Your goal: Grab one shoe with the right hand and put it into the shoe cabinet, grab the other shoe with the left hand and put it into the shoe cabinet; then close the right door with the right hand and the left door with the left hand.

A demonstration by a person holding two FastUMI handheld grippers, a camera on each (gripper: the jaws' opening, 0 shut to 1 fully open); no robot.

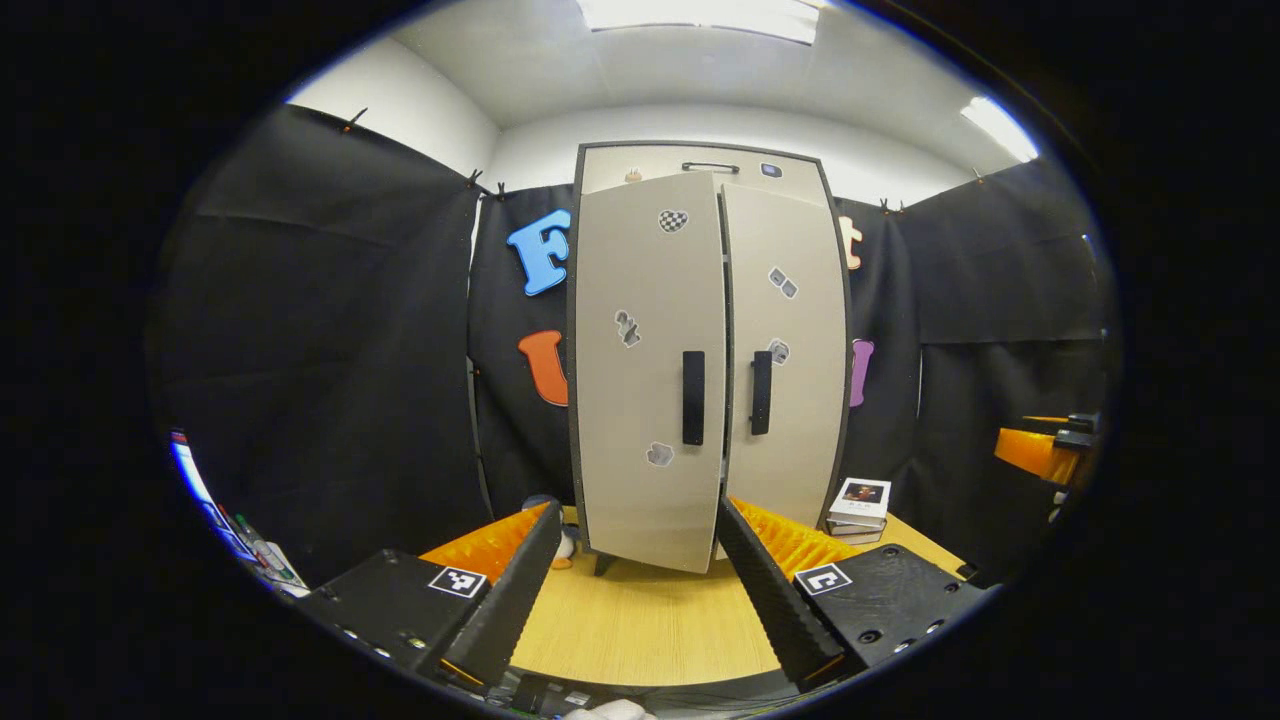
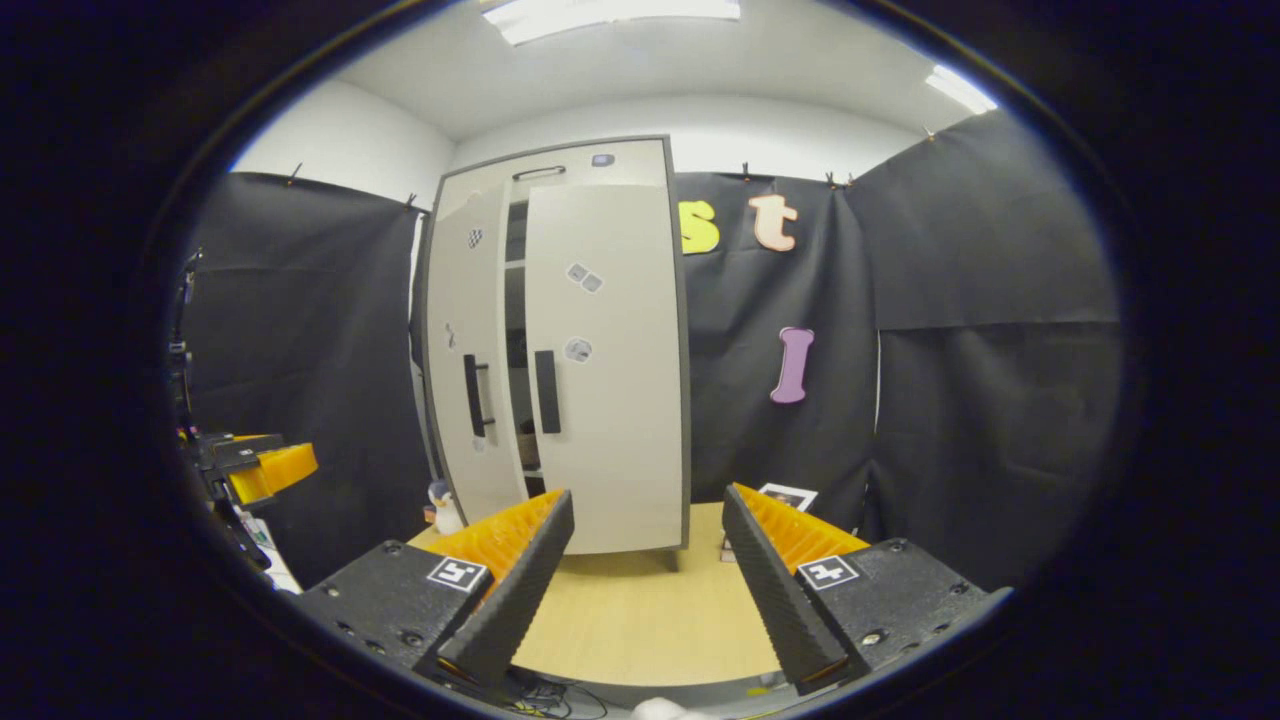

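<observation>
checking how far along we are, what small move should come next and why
Probably bring the left tongs forward to the left door and push it shut. The right door looks closed against the cabinet, while the left door stands ajar, with a dark gap showing between them in the right gripper view. Both tongs are open and hold nothing.

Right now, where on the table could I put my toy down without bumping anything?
The bare wooden table in front of the shoe cabinet is free. It is more crowded by the cabinet's corners: a stack of books on one side, a small penguin figure on the other.
</observation>
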